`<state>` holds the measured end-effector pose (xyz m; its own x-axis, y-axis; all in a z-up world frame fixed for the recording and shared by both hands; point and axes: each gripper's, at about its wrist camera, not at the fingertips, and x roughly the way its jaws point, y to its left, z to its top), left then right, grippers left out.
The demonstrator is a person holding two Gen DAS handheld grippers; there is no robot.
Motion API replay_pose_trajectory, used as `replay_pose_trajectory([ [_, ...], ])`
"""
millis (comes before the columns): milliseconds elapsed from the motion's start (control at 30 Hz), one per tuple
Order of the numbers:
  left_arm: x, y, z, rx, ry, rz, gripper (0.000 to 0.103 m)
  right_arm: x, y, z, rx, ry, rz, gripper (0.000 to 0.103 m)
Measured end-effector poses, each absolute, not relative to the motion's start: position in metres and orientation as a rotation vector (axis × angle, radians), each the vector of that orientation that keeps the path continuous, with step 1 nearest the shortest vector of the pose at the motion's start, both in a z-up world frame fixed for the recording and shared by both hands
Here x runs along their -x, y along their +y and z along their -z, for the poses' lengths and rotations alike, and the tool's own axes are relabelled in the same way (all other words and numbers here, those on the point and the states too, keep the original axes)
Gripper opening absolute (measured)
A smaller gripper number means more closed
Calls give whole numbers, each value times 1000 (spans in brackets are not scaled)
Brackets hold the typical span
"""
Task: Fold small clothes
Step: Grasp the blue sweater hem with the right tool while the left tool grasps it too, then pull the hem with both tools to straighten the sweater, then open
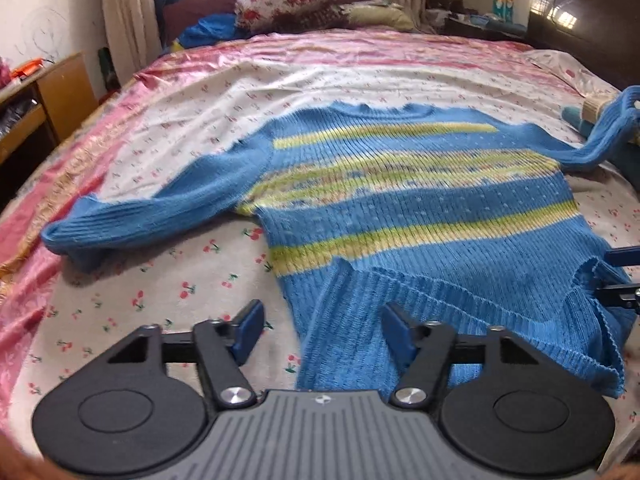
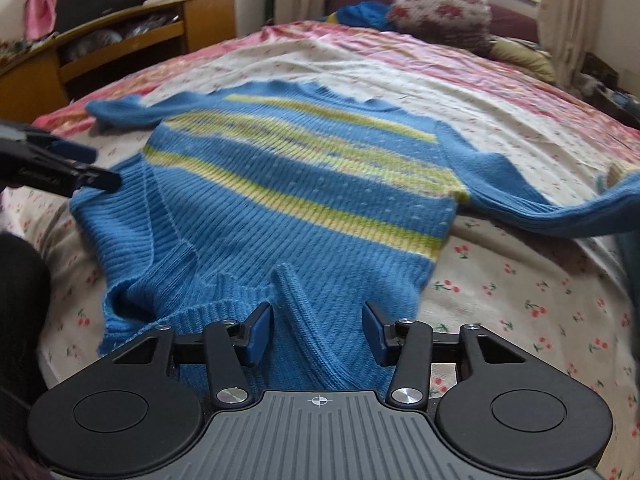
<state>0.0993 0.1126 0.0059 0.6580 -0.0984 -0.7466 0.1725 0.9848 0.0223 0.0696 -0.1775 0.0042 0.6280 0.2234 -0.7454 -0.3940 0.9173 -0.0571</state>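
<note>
- A blue sweater [image 1: 420,200] with yellow-green stripes lies spread on a bed [image 1: 200,272] covered by a cherry-print sheet, collar toward the far end and hem toward the cameras.
- One sleeve [image 1: 132,216] lies stretched out flat on the sheet, clear of the body of the garment. The other sleeve [image 2: 560,216] also reaches outward, its cuff lifting off the sheet at the frame edge.
- The hem [image 2: 224,292] is rumpled: a ridge of knit stands up near its middle, and one lower corner is bunched into loose folds.
- Left gripper [image 1: 320,330]: jaws part-way open over the lower corner of the sweater. One finger stands above bare sheet and the other above the knit; nothing is pinched between them.
- Right gripper [image 2: 318,330]: jaws part-way open, straddling the raised ridge of the hem. The pads [image 2: 260,332] do not yet press on the cloth, so no grasp is shown.
- In the right wrist view the left gripper also appears at the frame's left edge, beside the sweater's side.
- Progress, as a judgement: folding has barely begun. The garment is laid out, but no sleeve is turned in and no crosswise fold is made.
- Remaining, as a judgement: grasp the hem or sides, fold both sleeves inward, then double the body over.
</note>
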Motion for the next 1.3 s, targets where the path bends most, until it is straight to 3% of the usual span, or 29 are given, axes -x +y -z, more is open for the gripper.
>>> replay_pose_trajectory([
  [100, -103, 114, -2, -74, 865, 176, 55, -73, -173, -4, 250, 833, -396, 46],
  [167, -105, 116, 0, -52, 882, 192, 48, -77, -169, -3, 257, 854, -422, 36],
  [233, -107, 121, 2, -1, 905, 227, 29, -82, -167, -2, 234, 886, -448, 25],
  [333, -104, 128, 1, 49, 910, 271, 16, -84, -168, -5, 200, 916, -485, 11],
  [467, -84, 136, -8, 76, 887, 328, 14, -72, -173, -18, 168, 933, -527, 6],
  [967, 6, 167, -30, 56, 892, 365, 12, 0, -198, -55, 390, 987, -592, 6],
  [1100, 12, 175, -33, 45, 889, 327, 12, 11, -201, -52, 498, 998, -550, 8],
  [1300, 15, 170, -43, 74, 842, 338, 13, 17, -189, -62, 438, 932, -563, 12],
])
